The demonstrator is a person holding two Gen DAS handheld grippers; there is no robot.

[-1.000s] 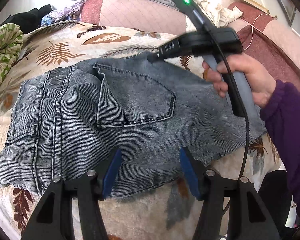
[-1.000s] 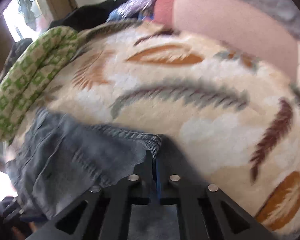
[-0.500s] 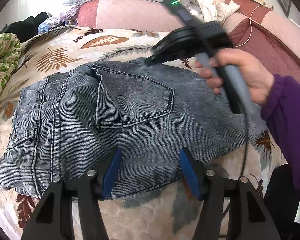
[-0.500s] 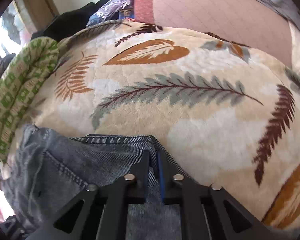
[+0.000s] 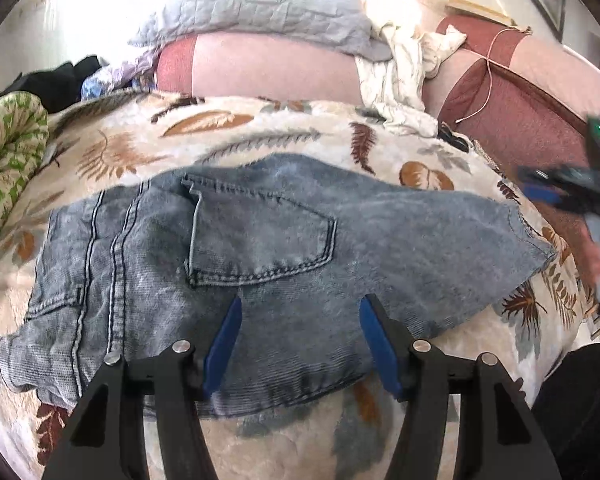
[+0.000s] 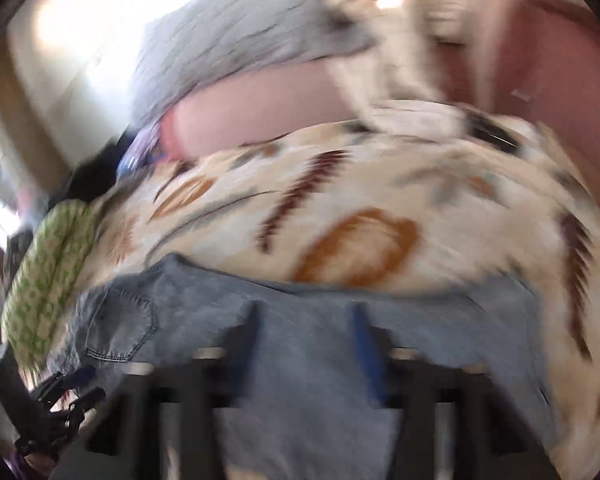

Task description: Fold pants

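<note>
Denim fills the middle of the left wrist view: the pants [image 5: 260,264] lie folded flat on a leaf-print blanket [image 5: 260,140] covering the bed, back pocket [image 5: 260,236] facing up. The left tool [image 5: 298,344] hovers over their near edge with its 2 blue-padded fingers [image 5: 224,344] spread wide, nothing between them. At the far right edge the right tool [image 5: 540,188], held in a hand [image 5: 598,256], sits off the denim beside the cloth's right corner; it is blurred there. A grey quilted pillow [image 5: 260,4] and pink bedding [image 5: 272,68] lie beyond the blanket, and a green patterned cloth [image 5: 8,152] is bunched at the left.

From the right wrist view, heavily blurred, the right tool [image 6: 302,340] has its fingers parted above the pants [image 6: 300,380], gripping nothing. The denim lies on the blanket [image 6: 360,200], with the pocket [image 6: 120,328] toward the left. The left tool [image 6: 64,396] shows dimly at the lower left edge, and the green cloth [image 6: 48,280] lies past the pants on the left.
</note>
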